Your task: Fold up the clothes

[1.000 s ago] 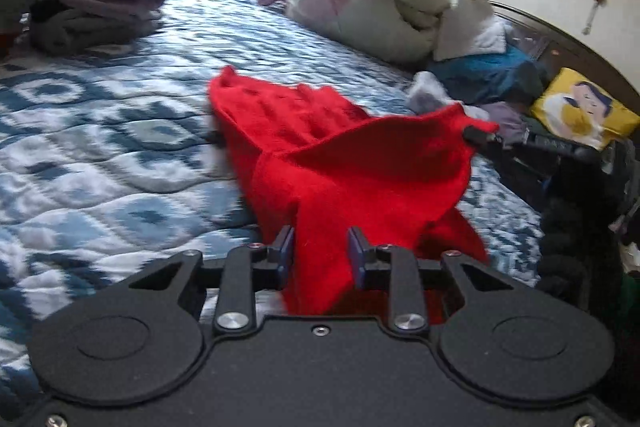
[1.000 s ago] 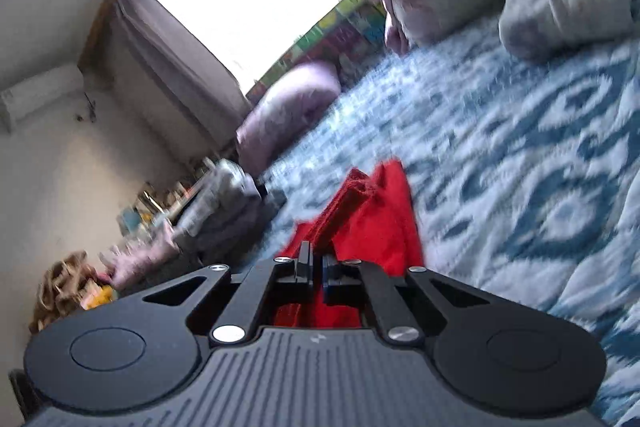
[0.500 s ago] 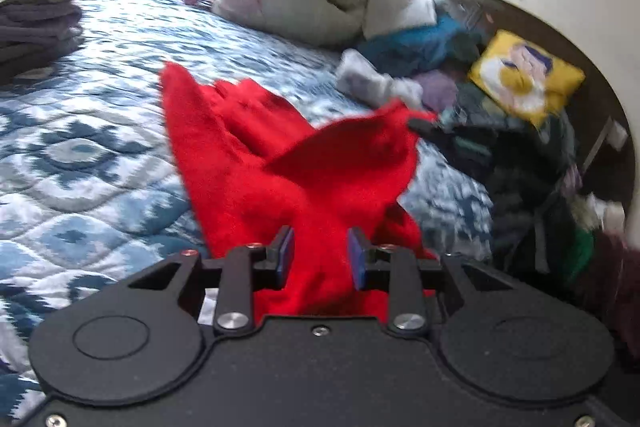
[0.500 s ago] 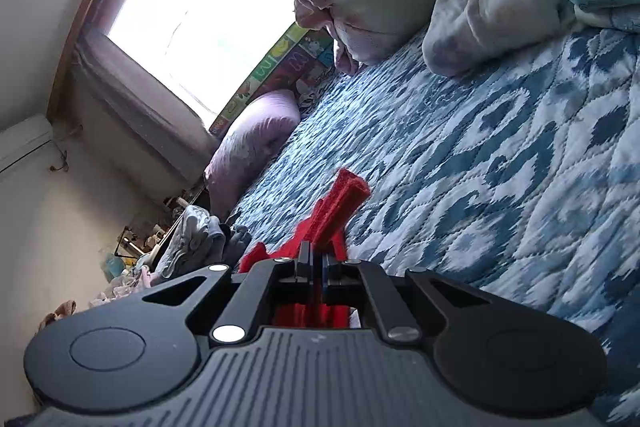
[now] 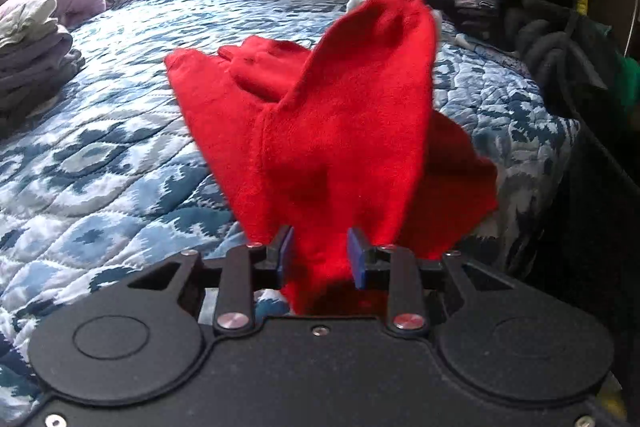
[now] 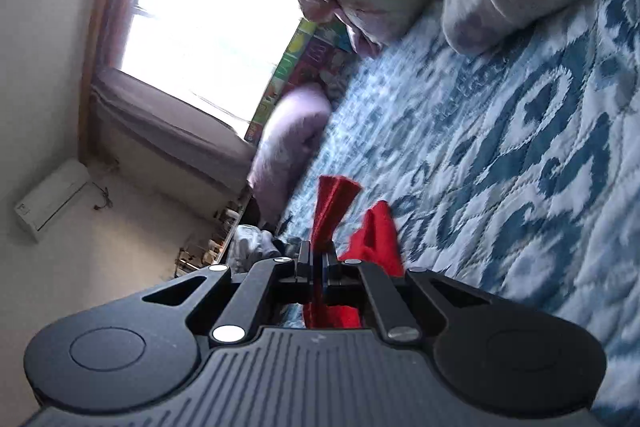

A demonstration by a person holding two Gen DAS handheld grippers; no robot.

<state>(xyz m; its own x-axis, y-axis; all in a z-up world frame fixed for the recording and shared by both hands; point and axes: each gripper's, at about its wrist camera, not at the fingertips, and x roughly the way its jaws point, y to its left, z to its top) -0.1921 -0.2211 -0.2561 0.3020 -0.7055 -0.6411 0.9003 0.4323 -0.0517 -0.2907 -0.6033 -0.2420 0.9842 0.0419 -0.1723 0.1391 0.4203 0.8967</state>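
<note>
Your left tongs (image 5: 320,254) hold a bunched edge of the red garment (image 5: 332,131), the blue pads part-way apart with a thick wad of cloth filling the gap, so they are clamped on fabric rather than fully closed. Your right tongs (image 6: 316,259) are clenched tight on a thin pinch of the same garment, a small fan of red sticking out past the tips, and that view is rolled over sideways. From your left tongs the cloth rises up and away into a raised peak, where your right hand most likely has it, though those tongs themselves do not show in the left view. The rest trails down onto the blue patterned quilt (image 5: 120,131) of the bed, its long axis running away from you toward the pillows. The garment is thus half lifted, half lying on the bed. Judging by this, the fold depends on carrying the raised corner over the part lying flat. Farther off sit a stack of folded clothes (image 5: 32,55) at left and a heap of unfolded laundry (image 5: 520,11) at right.
</note>
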